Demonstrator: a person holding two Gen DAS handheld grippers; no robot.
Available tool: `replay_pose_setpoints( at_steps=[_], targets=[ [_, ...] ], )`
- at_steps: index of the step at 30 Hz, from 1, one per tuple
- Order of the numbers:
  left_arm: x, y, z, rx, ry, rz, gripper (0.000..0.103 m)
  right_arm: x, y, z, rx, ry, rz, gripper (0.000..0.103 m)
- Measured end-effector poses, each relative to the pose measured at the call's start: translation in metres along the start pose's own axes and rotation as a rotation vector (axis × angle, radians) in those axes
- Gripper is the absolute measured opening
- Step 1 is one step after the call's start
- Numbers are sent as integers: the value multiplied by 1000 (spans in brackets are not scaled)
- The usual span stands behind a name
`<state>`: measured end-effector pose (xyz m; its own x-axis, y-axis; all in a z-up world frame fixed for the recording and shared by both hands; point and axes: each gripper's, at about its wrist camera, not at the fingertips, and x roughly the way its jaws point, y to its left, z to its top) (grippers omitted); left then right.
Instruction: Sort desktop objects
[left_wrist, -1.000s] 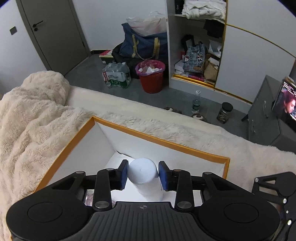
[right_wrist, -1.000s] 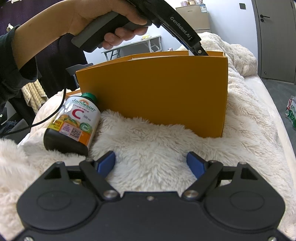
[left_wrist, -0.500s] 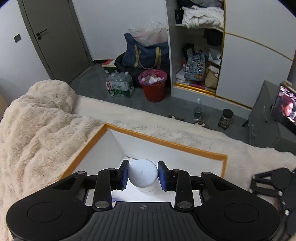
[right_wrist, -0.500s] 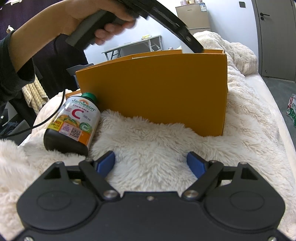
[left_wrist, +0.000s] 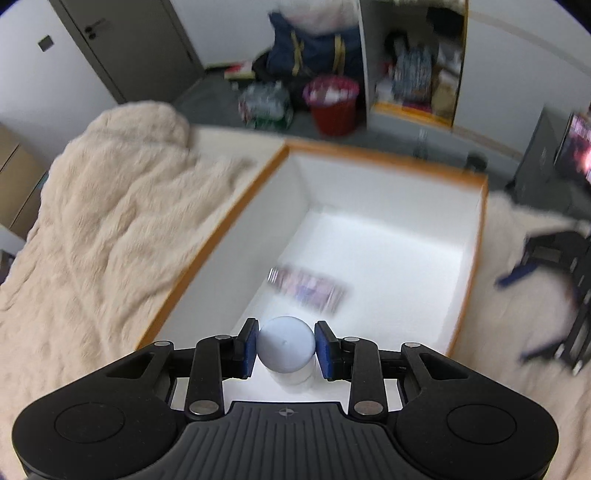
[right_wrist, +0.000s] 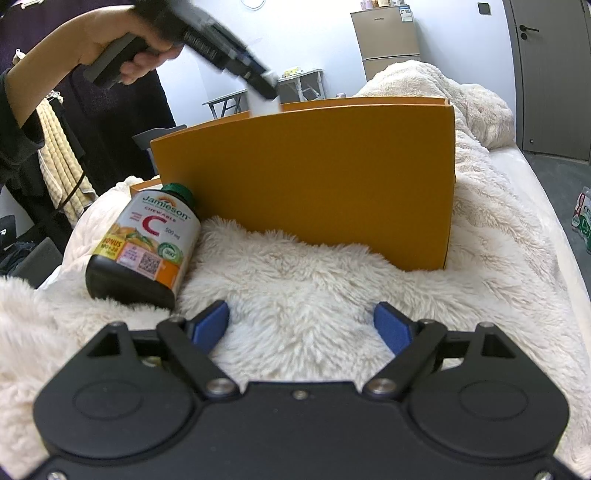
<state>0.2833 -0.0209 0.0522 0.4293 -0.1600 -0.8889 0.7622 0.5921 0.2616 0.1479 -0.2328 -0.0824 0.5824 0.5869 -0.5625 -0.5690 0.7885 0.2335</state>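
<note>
My left gripper (left_wrist: 285, 347) is shut on a white bottle with a pale cap (left_wrist: 286, 349) and holds it above the near end of the orange box (left_wrist: 476, 243), over its white inside. A blurred flat packet (left_wrist: 308, 290) lies on the box floor. In the right wrist view the left gripper (right_wrist: 264, 86) is high over the box (right_wrist: 314, 177) with the white bottle (right_wrist: 260, 103) hanging from it. My right gripper (right_wrist: 301, 326) is open and empty, low over the fluffy blanket. A dark vitamin C bottle (right_wrist: 144, 243) lies left of it against the box.
The cream fluffy blanket (left_wrist: 103, 229) covers the bed around the box. The right gripper (left_wrist: 554, 288) shows at the right of the left wrist view. Beyond the bed are a red bin (left_wrist: 332, 109), bags, a wardrobe and a door (right_wrist: 554, 74).
My left gripper has lifted the white bottle up out of the box and drawn back toward its near end; the packet on the floor now shows. The right gripper has not moved.
</note>
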Motion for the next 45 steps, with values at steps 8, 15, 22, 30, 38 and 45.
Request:
replay_pose_setpoints(
  at_steps=[8, 15, 22, 30, 38, 45],
  targets=[
    [24, 17, -17, -35, 58, 19, 29, 1, 2, 0, -16, 9, -12, 85],
    [24, 16, -13, -14, 67, 8, 28, 1, 2, 0, -17, 7, -12, 85],
    [18, 0, -4, 31, 78, -49, 28, 1, 2, 1, -18, 8, -13, 85],
    [19, -3, 0, 43, 92, -84, 28, 2, 1, 0, -16, 8, -11, 85],
    [32, 24, 8, -59, 76, -168, 28, 3, 2, 1, -17, 9, -12, 86],
    [74, 61, 7, -271, 34, 13, 43, 3, 1, 1, -16, 8, -9, 86]
  ],
)
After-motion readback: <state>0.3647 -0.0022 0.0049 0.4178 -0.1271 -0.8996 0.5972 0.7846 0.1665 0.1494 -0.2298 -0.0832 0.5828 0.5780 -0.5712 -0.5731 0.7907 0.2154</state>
